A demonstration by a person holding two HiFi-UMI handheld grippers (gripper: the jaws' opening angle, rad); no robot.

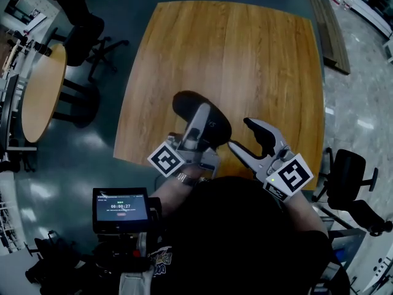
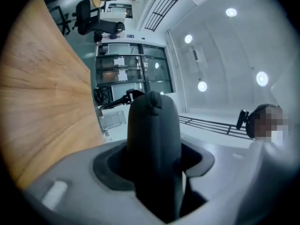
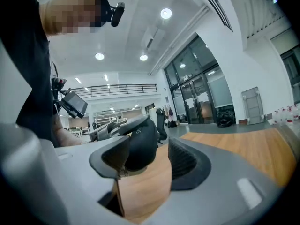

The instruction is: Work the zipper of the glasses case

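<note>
The black glasses case (image 1: 184, 103) lies at the near edge of the wooden table (image 1: 245, 60). My left gripper (image 1: 199, 120) is shut on it, one grey finger lying over its top. In the left gripper view the case (image 2: 154, 139) stands up between the jaws and fills the gap. My right gripper (image 1: 241, 134) is just right of the case, open, with nothing between its fingers. In the right gripper view the case (image 3: 140, 144) shows beyond the left pad, with bare table between the pads of the right gripper (image 3: 157, 165). I cannot make out the zipper pull.
A small screen (image 1: 121, 209) hangs at the person's chest. A round wooden table (image 1: 43, 91) and an office chair (image 1: 86, 29) stand to the left, another chair (image 1: 350, 183) to the right. The table's front edge runs just under both grippers.
</note>
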